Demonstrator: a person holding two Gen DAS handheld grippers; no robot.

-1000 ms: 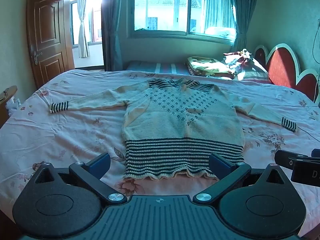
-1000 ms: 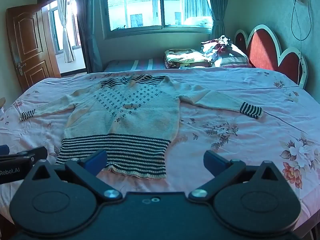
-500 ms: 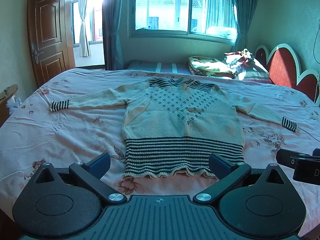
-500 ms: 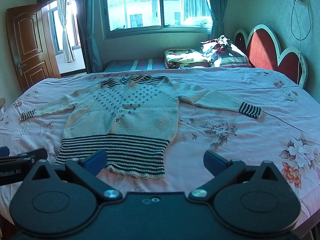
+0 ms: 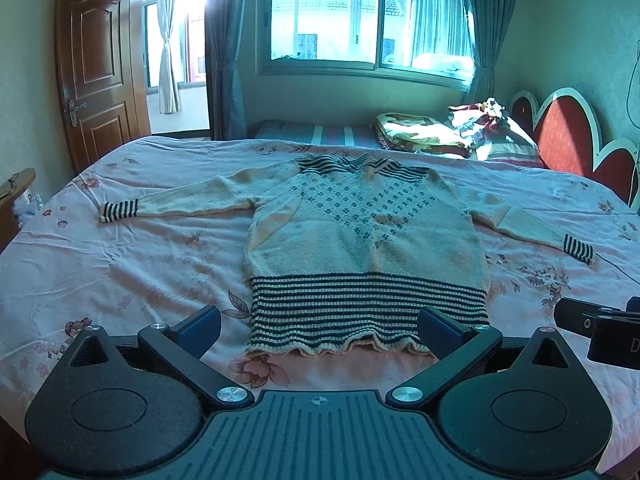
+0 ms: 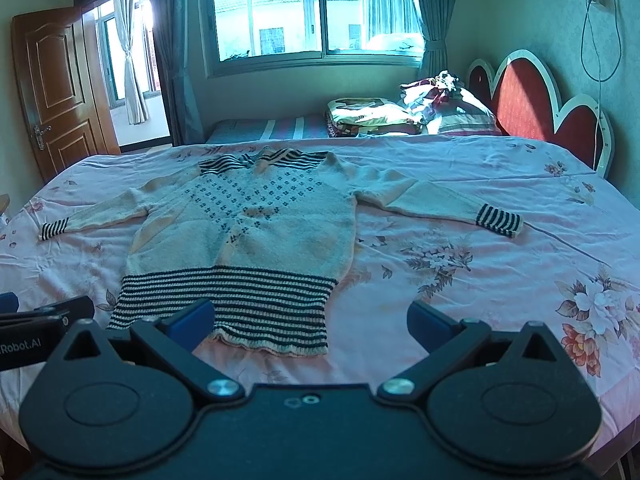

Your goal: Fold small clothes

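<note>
Cream knitted sweater w/ navy-striped hem, cuffs and collar (image 5: pixel 366 236) lies flat on pink floral bed sheet (image 5: pixel 120 264), long axis hem-to-collar running straight away from both tools, sleeves spread L/R. Left gripper (image 5: pixel 320 326) faces the hem head-on, just short of it; right gripper (image 6: pixel 310 322) sits off the hem's right corner — jaws on both wide open, holding nothing. Right view shows the right cuff (image 6: pixel 500 220) w/ clear sheet around it; left view shows the left cuff (image 5: pixel 120 210) better — judge sleeve fold-in comes first.
</note>
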